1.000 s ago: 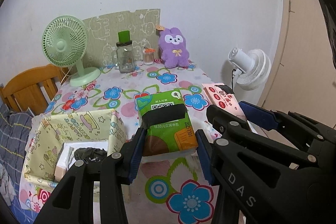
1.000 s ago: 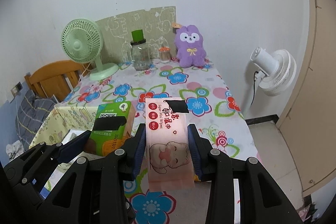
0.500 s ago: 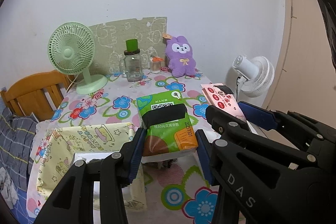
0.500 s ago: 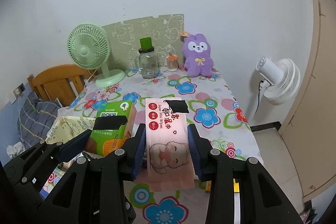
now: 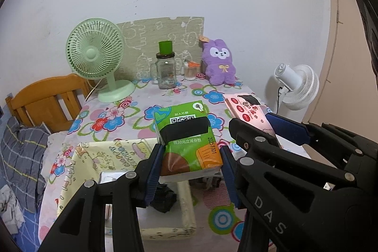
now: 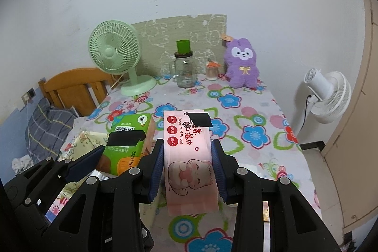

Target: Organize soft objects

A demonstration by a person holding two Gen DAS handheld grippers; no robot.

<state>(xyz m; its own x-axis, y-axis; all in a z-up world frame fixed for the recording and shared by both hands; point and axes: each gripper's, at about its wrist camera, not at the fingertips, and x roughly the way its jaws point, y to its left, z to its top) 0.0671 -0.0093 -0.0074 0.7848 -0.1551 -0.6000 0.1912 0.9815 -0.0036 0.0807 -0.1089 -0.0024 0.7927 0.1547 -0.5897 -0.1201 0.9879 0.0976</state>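
My left gripper (image 5: 191,155) is shut on a green tissue pack (image 5: 186,134) and holds it in the air above the right rim of a pale yellow fabric box (image 5: 122,150). My right gripper (image 6: 187,152) is shut on a pink wet-wipes pack (image 6: 189,148) with a cat picture, held above the table. The green pack also shows in the right wrist view (image 6: 127,141), and the pink pack in the left wrist view (image 5: 248,110). A purple plush rabbit (image 6: 241,67) sits upright at the table's back.
The floral table (image 6: 255,115) holds a green fan (image 6: 115,58), a glass jar (image 6: 184,67) with a green lid and a small container (image 6: 211,69) at the back. A white fan (image 6: 328,93) stands off the right edge. A wooden chair (image 5: 47,98) is left. The box holds dark cloth (image 5: 163,197).
Both grippers have risen and drawn back with their packs. The table and fabric box look farther away and lower in both views. Both grips are unchanged.
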